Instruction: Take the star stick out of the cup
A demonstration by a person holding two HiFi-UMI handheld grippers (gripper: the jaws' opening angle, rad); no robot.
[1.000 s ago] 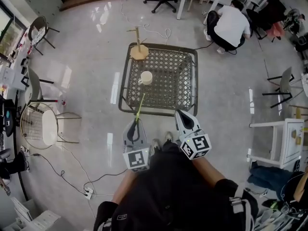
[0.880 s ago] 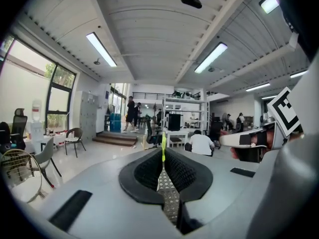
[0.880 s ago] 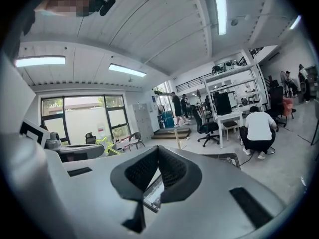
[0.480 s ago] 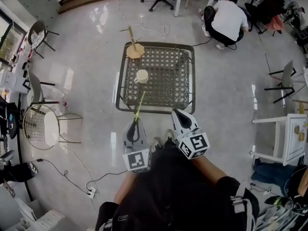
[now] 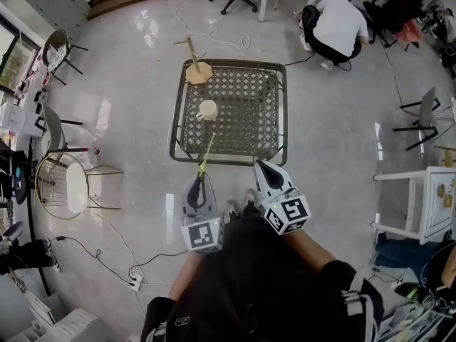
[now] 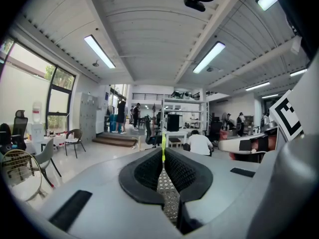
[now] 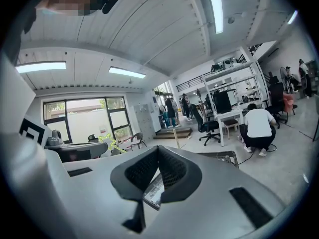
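Observation:
My left gripper [image 5: 201, 182] is shut on a thin yellow-green star stick [image 5: 207, 154], which slants up over the near edge of the metal lattice table [image 5: 278, 112]. In the left gripper view the stick [image 6: 163, 143] stands pinched between the closed pads of the left gripper [image 6: 163, 152]. The cream cup [image 5: 207, 109] stands on the table's left half, well apart from the stick. My right gripper [image 5: 263, 167] hovers beside the left one, just short of the table, shut and holding nothing. In the right gripper view, past the right gripper [image 7: 158, 152], the stick's star [image 7: 109, 143] shows at the left.
A wooden peg stand [image 5: 198, 70] sits at the table's far left corner. A round wire chair [image 5: 60, 185] is left of me, a white side table [image 5: 426, 205] right. Cables [image 5: 107, 251] trail on the floor. A person [image 5: 338, 24] crouches beyond the table.
The table and cup have slid slightly up and away in the head view. Both grippers keep their places, the left still holding the stick.

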